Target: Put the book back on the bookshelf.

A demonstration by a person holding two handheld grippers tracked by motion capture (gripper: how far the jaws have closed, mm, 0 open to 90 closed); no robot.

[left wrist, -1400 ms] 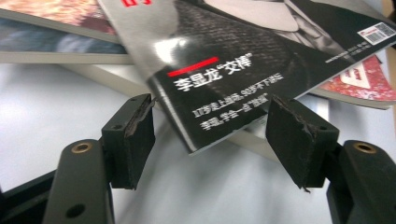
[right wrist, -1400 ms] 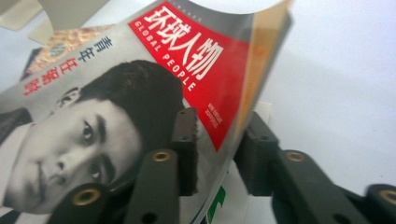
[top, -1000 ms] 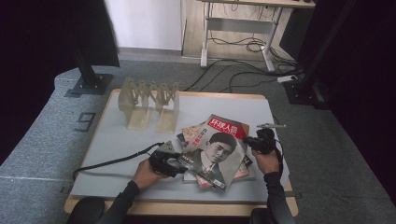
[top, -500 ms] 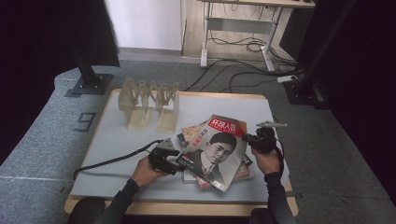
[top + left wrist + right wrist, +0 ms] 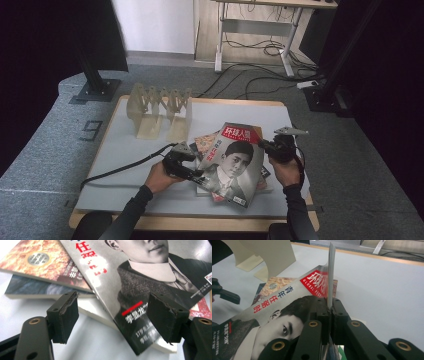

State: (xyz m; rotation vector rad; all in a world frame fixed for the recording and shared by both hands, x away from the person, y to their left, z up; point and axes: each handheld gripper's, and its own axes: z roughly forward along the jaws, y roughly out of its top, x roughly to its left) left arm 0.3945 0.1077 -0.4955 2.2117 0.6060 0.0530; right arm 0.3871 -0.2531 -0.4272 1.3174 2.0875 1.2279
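Note:
A magazine [image 5: 235, 167] with a black-and-white portrait and a red title on its cover is held tilted above a small stack of magazines [image 5: 206, 143]. My right gripper [image 5: 263, 145] is shut on its right edge; in the right gripper view the pages [image 5: 331, 270] stand upright out of the closed jaws of this gripper [image 5: 329, 307]. My left gripper [image 5: 198, 175] is at the magazine's left lower corner. In the left gripper view the jaws of this gripper [image 5: 112, 306] stand wide apart with that corner [image 5: 140, 340] between them; they have just been closing a little.
A beige slotted rack [image 5: 160, 112] stands at the back left of the white table mat [image 5: 125, 150]. The orange-covered magazine [image 5: 42, 262] lies on top of the stack. A black cable [image 5: 120, 168] trails left from the left gripper.
Both hands have risen slightly, and the portrait magazine has come up with them, a bit more tilted off the stack.

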